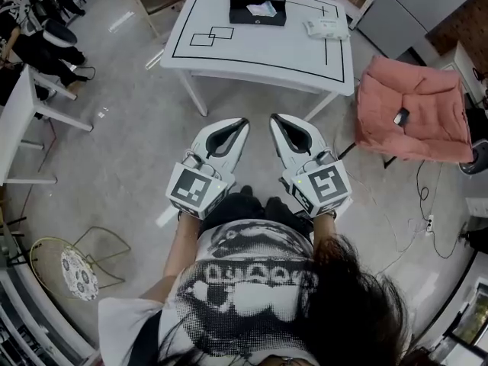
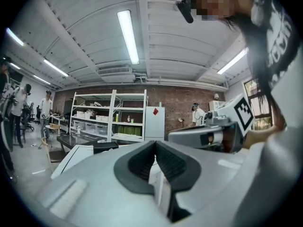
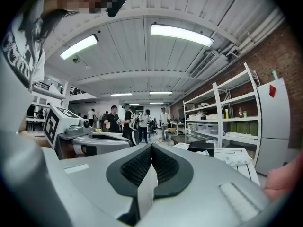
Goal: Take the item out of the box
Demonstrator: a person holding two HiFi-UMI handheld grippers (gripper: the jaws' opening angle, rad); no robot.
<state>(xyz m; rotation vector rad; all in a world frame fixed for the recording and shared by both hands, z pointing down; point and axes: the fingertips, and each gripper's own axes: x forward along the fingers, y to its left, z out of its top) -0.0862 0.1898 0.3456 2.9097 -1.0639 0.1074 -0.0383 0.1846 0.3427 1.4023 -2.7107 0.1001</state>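
Note:
A black open box (image 1: 258, 4) stands at the far side of a white table (image 1: 259, 52), and a white and teal packet (image 1: 263, 9) lies inside it. Both grippers hover in the air well short of the table, side by side at waist height, pointing level toward it. My left gripper (image 1: 242, 121) is shut with nothing between its pads (image 2: 142, 162). So is my right gripper (image 1: 274, 117), whose tips (image 3: 151, 147) meet on nothing. From the right gripper view the box (image 3: 202, 148) shows ahead to the right; in the left gripper view the box (image 2: 94, 147) sits ahead to the left.
A second white packet (image 1: 326, 27) lies near the table's right edge. A chair with a pink cushion (image 1: 412, 109) stands right of the table. A white desk (image 1: 23, 120) and a wire stool (image 1: 76, 269) are on the left. Shelving (image 2: 111, 117) and several people (image 3: 128, 122) are in the background.

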